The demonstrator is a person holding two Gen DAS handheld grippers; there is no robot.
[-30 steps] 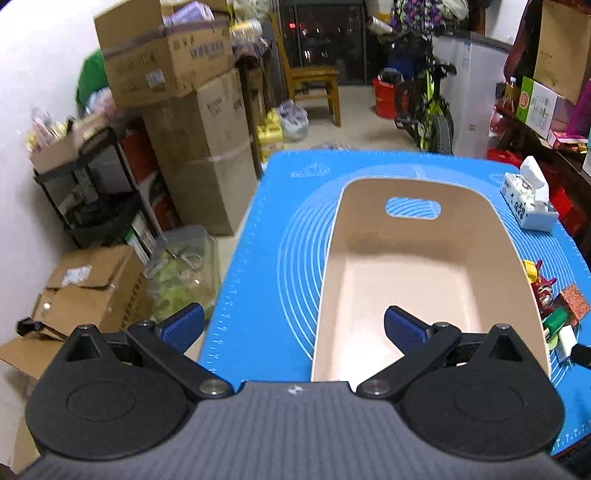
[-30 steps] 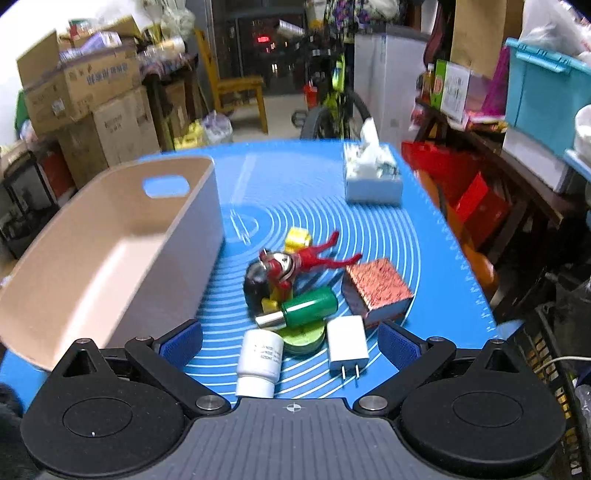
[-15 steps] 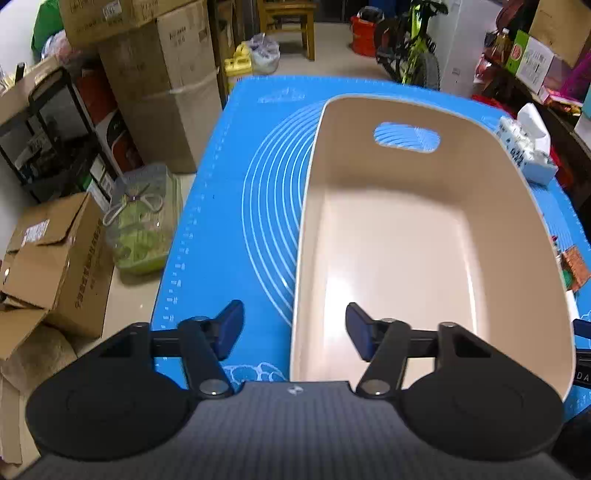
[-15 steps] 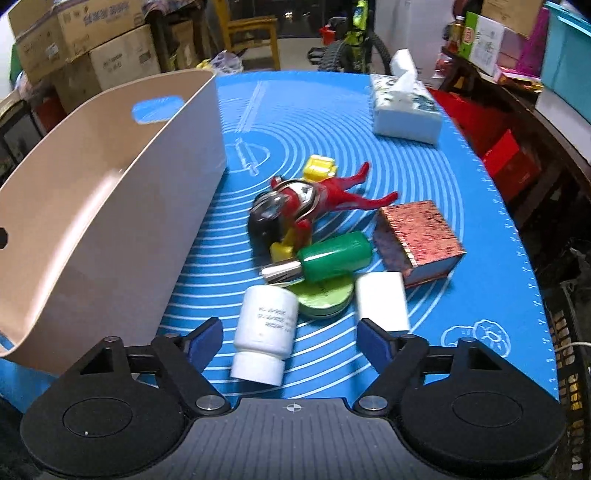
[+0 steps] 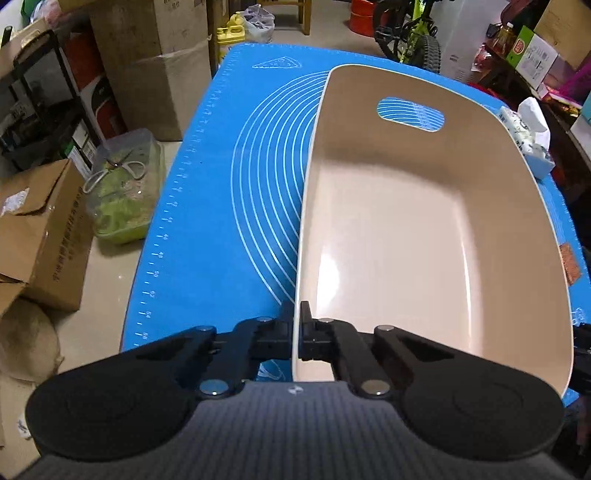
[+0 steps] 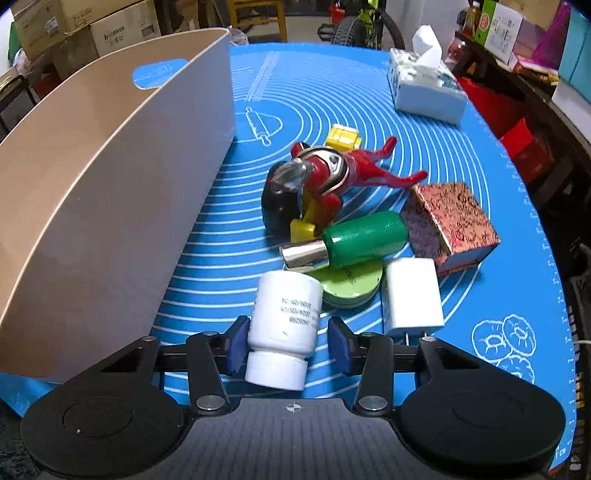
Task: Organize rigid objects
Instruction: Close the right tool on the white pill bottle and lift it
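Note:
An empty beige bin [image 5: 314, 147] with a handle slot stands on the blue mat [image 5: 229, 221]. My left gripper [image 5: 297, 321] is shut on the bin's near left wall, one pad inside and one outside. To the right of the bin [image 6: 110, 184] lies a pile: a white bottle [image 6: 284, 314], a green bottle with a silver cap [image 6: 362, 236], a green round tin [image 6: 347, 288], a white charger [image 6: 412, 295], a patterned box [image 6: 454, 221], a red figure [image 6: 343, 173] and a yellow block [image 6: 343, 136]. My right gripper [image 6: 286, 343] is closing around the white bottle; a thin gap shows at the right pad.
A tissue box [image 6: 424, 88] sits at the mat's far right. Off the table's left edge are cardboard boxes [image 5: 37, 240] and a clear plastic container [image 5: 125, 195] on the floor. A bicycle [image 5: 413, 33] and shelves with goods stand behind.
Both grippers have dropped toward the table and tilted down. The left jaws went from wide open to clamped on the bin wall. The right jaws narrowed around the white bottle.

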